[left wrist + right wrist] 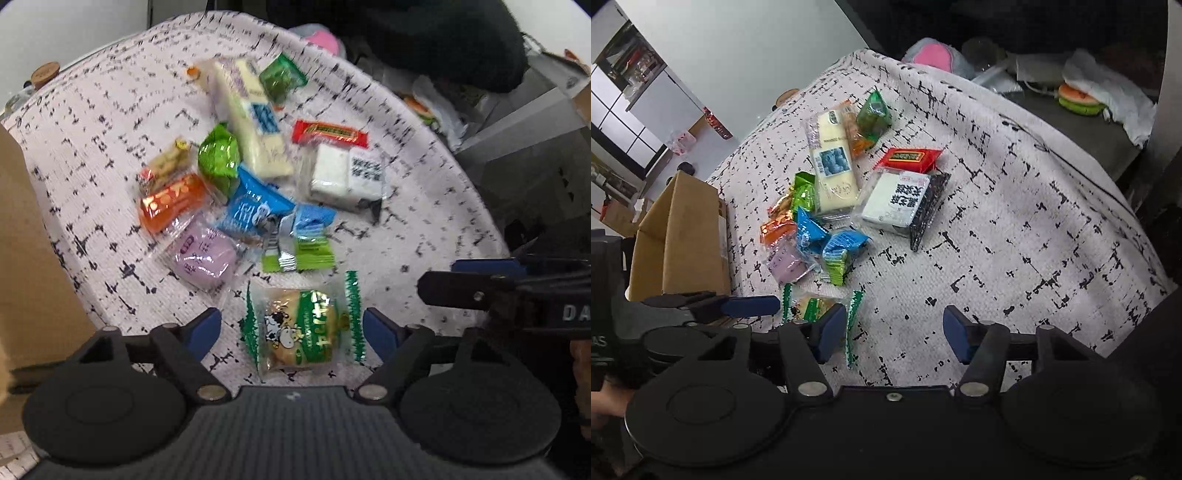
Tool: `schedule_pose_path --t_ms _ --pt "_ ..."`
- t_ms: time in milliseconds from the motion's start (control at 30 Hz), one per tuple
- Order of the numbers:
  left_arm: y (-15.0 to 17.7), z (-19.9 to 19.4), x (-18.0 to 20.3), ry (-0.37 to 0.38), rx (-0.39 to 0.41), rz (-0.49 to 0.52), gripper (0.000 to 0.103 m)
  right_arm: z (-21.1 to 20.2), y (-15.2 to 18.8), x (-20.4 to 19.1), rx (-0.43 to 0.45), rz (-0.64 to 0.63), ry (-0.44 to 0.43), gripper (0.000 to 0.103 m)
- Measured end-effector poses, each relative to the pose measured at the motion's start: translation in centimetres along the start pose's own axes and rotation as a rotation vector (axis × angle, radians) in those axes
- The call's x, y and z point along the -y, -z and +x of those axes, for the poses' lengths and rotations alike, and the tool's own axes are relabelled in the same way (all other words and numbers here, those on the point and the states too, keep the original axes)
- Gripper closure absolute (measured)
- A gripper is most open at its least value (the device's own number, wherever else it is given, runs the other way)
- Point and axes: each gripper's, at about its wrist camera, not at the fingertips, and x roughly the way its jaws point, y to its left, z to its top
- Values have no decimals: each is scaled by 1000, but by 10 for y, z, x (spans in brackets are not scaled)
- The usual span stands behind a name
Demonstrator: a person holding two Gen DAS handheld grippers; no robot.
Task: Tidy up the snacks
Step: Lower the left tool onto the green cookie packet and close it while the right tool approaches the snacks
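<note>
crinkly cow packet is sitting between my open left gripper, and it may slide off; my right gripper is hanging open, empty.

A loose heap of wrapped snacks lies on a speckled white cloth. One clear packet with green edges and a cartoon cow lies flat, apart, nearest the camera.

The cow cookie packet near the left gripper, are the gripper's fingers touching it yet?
Apart. In the left wrist view, the cow cookie packet lies between the left gripper's fingers, with patterned tablecloth showing on both sides.
</note>
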Motion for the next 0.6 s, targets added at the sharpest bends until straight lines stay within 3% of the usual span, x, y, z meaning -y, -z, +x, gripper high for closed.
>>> schedule_pose_path --t_ms 233,400,600 --pt "2 17 9 -47 -3 52 27 15 -1 5 8 26 -50 47" --pt "-1 15 5 -42 1 50 51 25 -5 3 7 39 -72 47" --pt "-5 5 -1 -23 13 27 61 33 -9 -1 27 47 -114 47"
